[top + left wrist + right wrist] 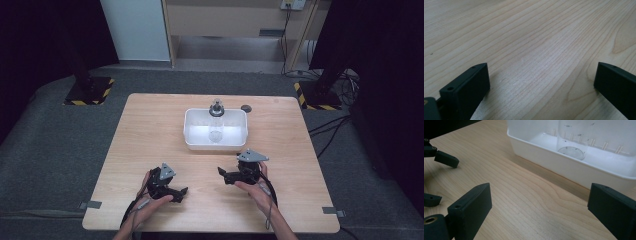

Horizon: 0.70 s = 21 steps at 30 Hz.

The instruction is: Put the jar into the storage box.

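the left gripper (181, 192) rests near the front edge of the wooden table (150, 130), jaws spread apart over bare wood. the right gripper (223, 173) sits beside it, toward the front right, jaws also spread apart, nothing between them. a clear measuring cup (216, 122) stands upright inside the white tub (191, 131), just behind the table's centre. a small dark disc (246, 107) lies near the back edge.
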Each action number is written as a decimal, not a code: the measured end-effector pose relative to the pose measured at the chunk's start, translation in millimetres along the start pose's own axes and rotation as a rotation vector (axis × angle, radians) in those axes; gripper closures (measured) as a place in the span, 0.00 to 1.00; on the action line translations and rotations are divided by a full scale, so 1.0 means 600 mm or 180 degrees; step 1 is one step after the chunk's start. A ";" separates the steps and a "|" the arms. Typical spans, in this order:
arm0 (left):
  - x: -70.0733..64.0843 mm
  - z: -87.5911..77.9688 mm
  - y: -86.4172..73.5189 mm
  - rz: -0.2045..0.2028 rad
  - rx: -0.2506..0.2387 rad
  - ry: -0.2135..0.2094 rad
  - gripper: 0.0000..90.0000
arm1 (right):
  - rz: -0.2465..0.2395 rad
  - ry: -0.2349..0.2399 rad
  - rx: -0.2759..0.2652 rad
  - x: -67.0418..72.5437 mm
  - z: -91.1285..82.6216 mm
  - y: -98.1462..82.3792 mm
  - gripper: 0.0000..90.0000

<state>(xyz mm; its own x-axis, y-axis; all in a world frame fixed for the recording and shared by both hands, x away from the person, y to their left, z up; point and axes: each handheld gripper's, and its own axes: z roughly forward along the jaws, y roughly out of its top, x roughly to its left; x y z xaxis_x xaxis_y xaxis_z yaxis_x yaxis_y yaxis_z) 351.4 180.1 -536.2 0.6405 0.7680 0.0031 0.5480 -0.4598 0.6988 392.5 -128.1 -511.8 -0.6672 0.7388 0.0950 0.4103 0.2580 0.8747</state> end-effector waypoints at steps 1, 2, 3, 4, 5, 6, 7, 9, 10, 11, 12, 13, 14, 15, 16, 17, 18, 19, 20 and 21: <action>0.000 0.000 0.000 0.0000 -0.0001 0.0000 0.00 | 0.0001 0.0002 -0.0001 0.000 -0.001 -0.001 0.06; 0.000 0.000 0.000 -0.0003 0.0000 0.0000 0.00 | 0.0003 0.0003 0.0002 0.000 -0.002 -0.001 0.06; 0.000 0.000 0.000 -0.0006 0.0000 0.0000 0.00 | 0.0002 0.0004 0.0000 0.000 -0.003 -0.001 0.06; 0.000 0.000 0.000 -0.0004 0.0000 0.0001 0.00 | 0.0003 0.0003 0.0003 0.000 -0.004 -0.002 0.06; 0.000 0.000 0.000 -0.0001 0.0000 0.0000 0.00 | -0.0001 0.0005 0.0003 0.000 -0.005 -0.002 0.06; 0.000 0.000 0.000 -0.0001 0.0000 0.0000 0.00 | -0.0003 0.0006 0.0000 0.000 -0.006 -0.003 0.06; 0.000 0.000 0.000 -0.0002 0.0000 0.0000 0.00 | -0.0001 0.0010 0.0005 0.001 -0.007 -0.003 0.06; 0.000 0.000 0.000 -0.0005 0.0000 0.0000 0.00 | -0.0002 0.0014 0.0013 0.001 -0.008 -0.006 0.06; 0.000 0.000 0.000 -0.0005 0.0000 -0.0001 0.00 | -0.0002 0.0015 0.0015 0.001 -0.009 -0.007 0.06; 0.000 0.000 0.000 -0.0004 0.0000 -0.0001 0.00 | 0.0001 0.0020 0.0023 0.001 -0.009 -0.008 0.06; 0.000 0.000 0.000 -0.0002 0.0000 -0.0001 0.00 | -0.0003 0.0022 0.0029 0.001 -0.010 -0.009 0.06; 0.000 0.000 0.000 -0.0002 0.0000 -0.0001 0.00 | 0.0001 0.0022 0.0034 0.002 -0.011 -0.010 0.06; 0.000 0.000 0.000 -0.0003 -0.0001 -0.0001 0.00 | -0.0002 0.0022 0.0032 0.002 -0.011 -0.011 0.06; 0.000 0.000 0.000 -0.0003 0.0000 -0.0001 0.00 | 0.0002 0.0025 0.0037 0.002 -0.012 -0.012 0.06; 0.000 0.000 0.000 -0.0004 0.0000 -0.0001 0.00 | -0.0001 0.0025 0.0038 0.002 -0.013 -0.013 0.06; 0.000 0.000 0.000 -0.0004 0.0000 -0.0001 0.00 | 0.0010 0.0027 0.0043 0.002 -0.014 -0.014 0.06; 0.000 0.000 0.000 -0.0006 -0.0001 -0.0001 0.00 | 0.0011 0.0026 0.0043 0.002 -0.015 -0.015 0.06; 0.000 0.000 0.000 -0.0007 0.0000 -0.0001 0.00 | 0.0009 0.0029 0.0042 0.002 -0.016 -0.016 0.06; 0.000 0.000 0.000 -0.0006 0.0000 -0.0001 0.00 | 0.0010 0.0029 0.0044 0.002 -0.016 -0.017 0.06; 0.000 0.000 0.000 -0.0004 0.0000 -0.0001 0.00 | 0.0015 0.0027 0.0046 0.002 -0.017 -0.018 0.06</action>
<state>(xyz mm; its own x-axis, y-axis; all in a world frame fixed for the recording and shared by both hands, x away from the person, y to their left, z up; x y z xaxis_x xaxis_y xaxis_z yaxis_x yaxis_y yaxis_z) 351.3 180.1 -536.3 0.6399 0.7684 0.0020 0.5488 -0.4589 0.6987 380.8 -136.2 -516.1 -0.6705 0.7348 0.1031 0.4222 0.2636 0.8673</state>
